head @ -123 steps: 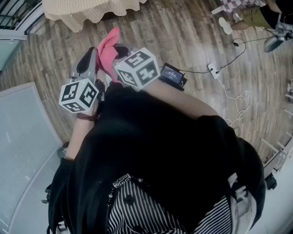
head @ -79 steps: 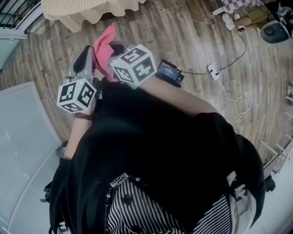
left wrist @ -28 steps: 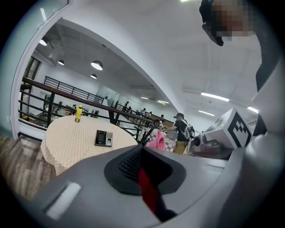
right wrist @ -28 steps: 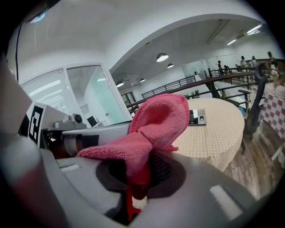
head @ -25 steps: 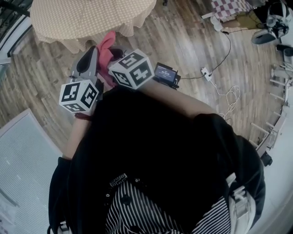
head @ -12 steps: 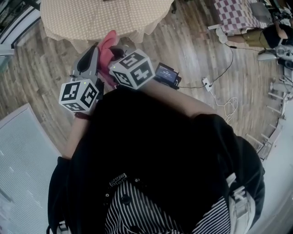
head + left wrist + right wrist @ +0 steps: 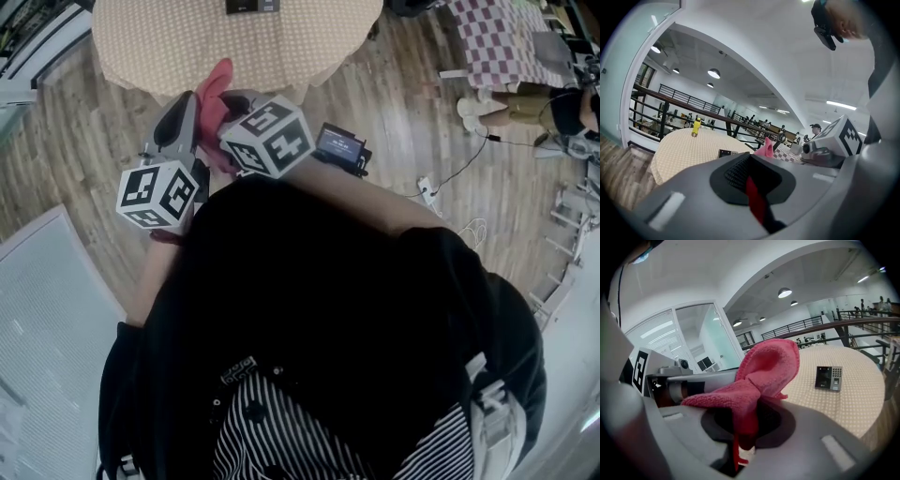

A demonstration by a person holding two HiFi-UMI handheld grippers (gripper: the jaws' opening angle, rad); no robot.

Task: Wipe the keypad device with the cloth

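The keypad device (image 7: pixel 828 378) is a small dark box with a screen and keys. It lies on a round table (image 7: pixel 187 42) with a beige dotted cover; only its near edge (image 7: pixel 251 6) shows at the head view's top. A pink cloth (image 7: pixel 759 376) sticks up from my right gripper (image 7: pixel 745 437), which is shut on it some way short of the table. My left gripper (image 7: pixel 751 176) is shut with nothing in it, close beside the right one (image 7: pixel 230 98). In the left gripper view the keypad device (image 7: pixel 726 153) and the cloth's tip (image 7: pixel 765 148) lie ahead.
A yellow bottle (image 7: pixel 696 126) stands on the table's far side. The floor is wood planks, with a power strip and cable (image 7: pixel 427 187) to the right. A checked table (image 7: pixel 497 37) and a seated person (image 7: pixel 562 108) are at far right; a white mesh panel (image 7: pixel 47 319) at left.
The round table has come further into the head view, and the keypad device now shows at its top edge. Both grippers keep their pose, the cloth still in the right one.
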